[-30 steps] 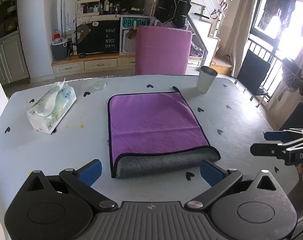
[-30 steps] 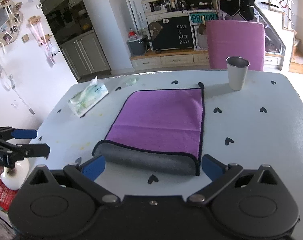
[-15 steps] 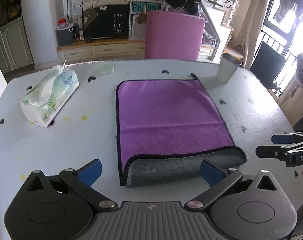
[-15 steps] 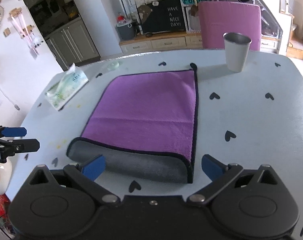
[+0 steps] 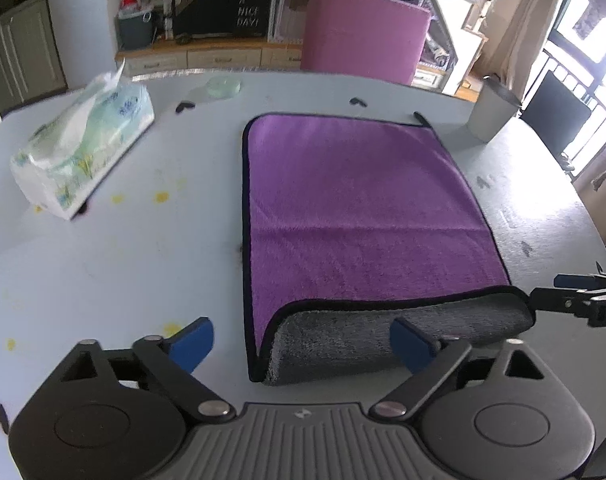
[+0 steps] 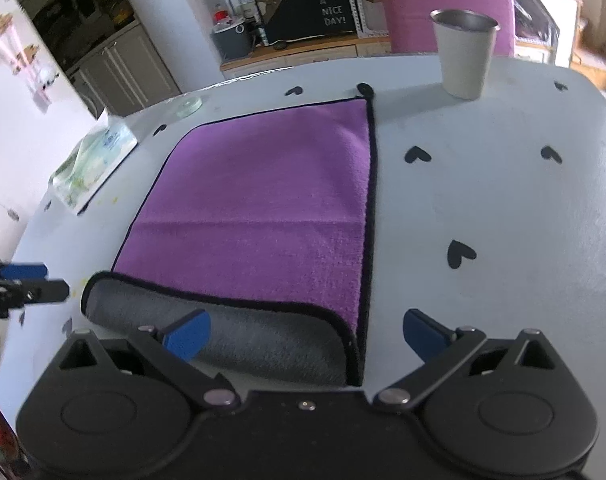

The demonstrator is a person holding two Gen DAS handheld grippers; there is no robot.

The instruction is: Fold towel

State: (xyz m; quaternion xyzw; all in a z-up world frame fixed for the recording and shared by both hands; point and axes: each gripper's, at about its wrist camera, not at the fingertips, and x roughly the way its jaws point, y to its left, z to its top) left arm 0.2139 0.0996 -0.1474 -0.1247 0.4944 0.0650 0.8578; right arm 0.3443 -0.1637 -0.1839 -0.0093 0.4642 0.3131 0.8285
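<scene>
Near the table's (image 5: 103, 264) front edge lies the towel (image 5: 355, 216), folded once. Left gripper (image 5: 301, 338) and right gripper (image 6: 305, 332), both spread apart and empty, hover at its nearest corners; judging so, pinching those comes next.

Two matte black handheld grippers: the left gripper (image 5: 301, 340) has a ribbed grey centre plate with a small embossed logo, the right gripper (image 6: 305, 334) a plain black one. Each carries blue-padded fingers (image 5: 193, 338) on black linkage arms with silver pivot screws and round black side discs.
</scene>
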